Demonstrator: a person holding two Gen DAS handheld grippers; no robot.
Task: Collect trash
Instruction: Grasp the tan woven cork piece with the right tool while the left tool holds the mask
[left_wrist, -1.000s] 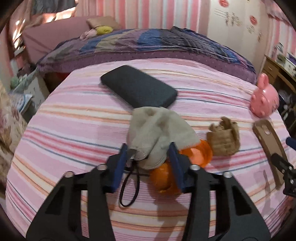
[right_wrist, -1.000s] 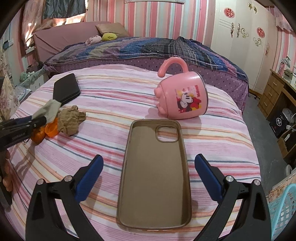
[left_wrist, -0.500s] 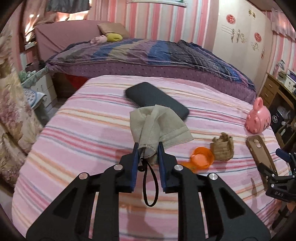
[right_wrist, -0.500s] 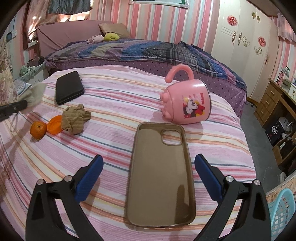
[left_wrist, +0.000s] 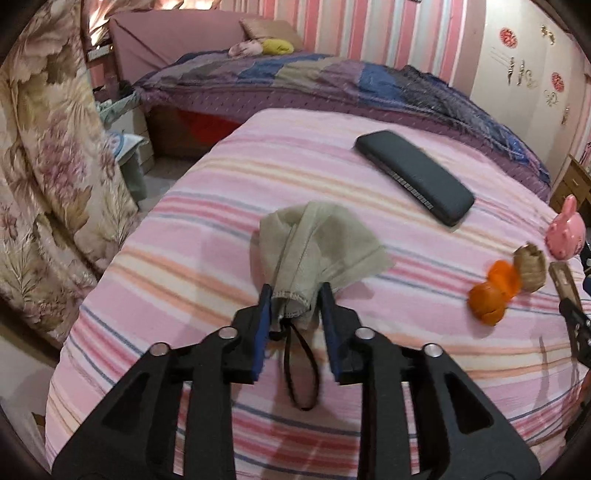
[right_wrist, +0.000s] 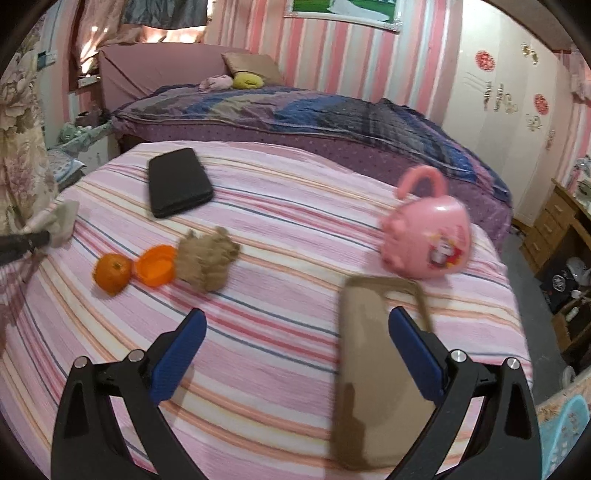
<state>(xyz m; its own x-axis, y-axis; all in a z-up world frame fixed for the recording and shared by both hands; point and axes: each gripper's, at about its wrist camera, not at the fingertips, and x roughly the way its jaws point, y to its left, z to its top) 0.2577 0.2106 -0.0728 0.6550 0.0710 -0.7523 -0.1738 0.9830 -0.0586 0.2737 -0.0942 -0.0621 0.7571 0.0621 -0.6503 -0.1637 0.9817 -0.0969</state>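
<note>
Left claw (left_wrist: 294, 295) has a soft beige face mask (left_wrist: 317, 251) between its two blue pads. Its jaws are opening right now. The mask's bunched end sits in the gap, but it is hard to tell if the pads press on it. A black ear loop (left_wrist: 301, 369) hangs down from the mask. The mask is lifted above the pink striped bedsheet (left_wrist: 207, 236), near the left side of the bed.

Right claw (right_wrist: 295, 325) is spread wide with nothing in it. It hovers over the sheet. A brown phone case (right_wrist: 376, 373) lies flat under its right finger.

To the right of the mask there is a small orange (left_wrist: 485, 304). Touching it is an orange cap (left_wrist: 504, 277), and a crumpled brown paper ball (left_wrist: 530, 266) sits right beside the cap. In the right claw's view these three lie in a row, to the left of that claw: the orange (right_wrist: 112, 272), the cap (right_wrist: 157, 265) and the paper ball (right_wrist: 207, 260).

Farther away lies a black phone (left_wrist: 415, 175), flat on the sheet. A pink cup (right_wrist: 428, 236) with a handle lies tipped on its side on the right, just past the phone case.

Behind the striped bed is another bed with a dark blue and purple blanket (right_wrist: 295, 110).
</note>
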